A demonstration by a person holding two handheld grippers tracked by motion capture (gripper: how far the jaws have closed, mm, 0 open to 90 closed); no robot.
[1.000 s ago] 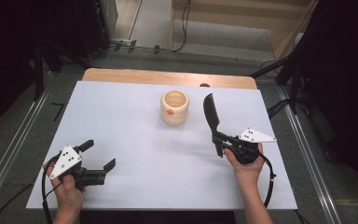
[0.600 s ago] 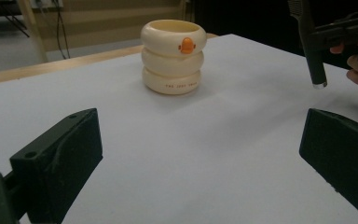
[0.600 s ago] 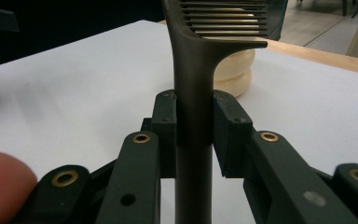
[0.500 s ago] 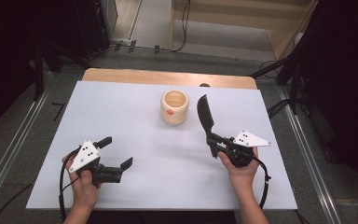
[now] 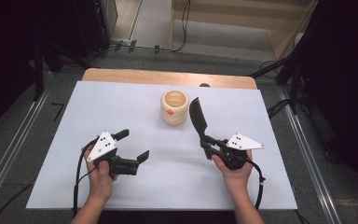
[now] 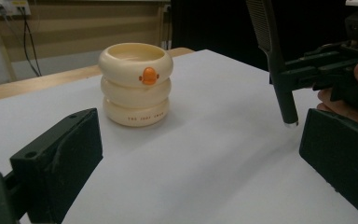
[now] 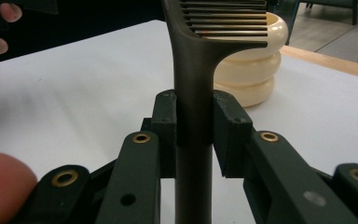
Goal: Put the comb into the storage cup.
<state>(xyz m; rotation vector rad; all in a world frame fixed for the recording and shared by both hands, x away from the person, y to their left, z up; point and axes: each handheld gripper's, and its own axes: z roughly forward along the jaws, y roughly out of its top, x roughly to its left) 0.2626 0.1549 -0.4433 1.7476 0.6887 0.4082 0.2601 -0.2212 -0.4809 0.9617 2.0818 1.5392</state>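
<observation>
The comb (image 5: 197, 116) is black, with a round straight handle and a broad toothed head; the teeth run in fine parallel bars, seen close in the right gripper view (image 7: 214, 28). It stands nearly upright above the desk (image 5: 121, 107), leaning slightly toward the far edge, its head just beside the cream cup (image 5: 174, 107) without touching it. In the left gripper view the handle's lower tip (image 6: 286, 112) hangs a little above the white surface.

The right hand-held gripper (image 5: 208, 145) is pinching the comb's handle; both pads (image 7: 165, 126) press flat against it from either side, with the handle running down between the jaws.

The cup is made of three stacked rounded rings, open at the top, with a small orange duck-bill mark on its upper ring (image 6: 148, 74) and a line of small lettering on the lowest ring, too small to read. It sits toward the far middle of the desk.

The left hand-held gripper (image 5: 133, 145) has its jaws spread wide with nothing between them; it hovers over the near left of the desk, pointed toward the cup and comb.

Against the earlier frames, the left hand-held gripper has travelled inward from the near left corner toward the desk's middle. The right hand-held gripper with the comb has shifted slightly left, toward the cup. The cup stands where it did.
</observation>
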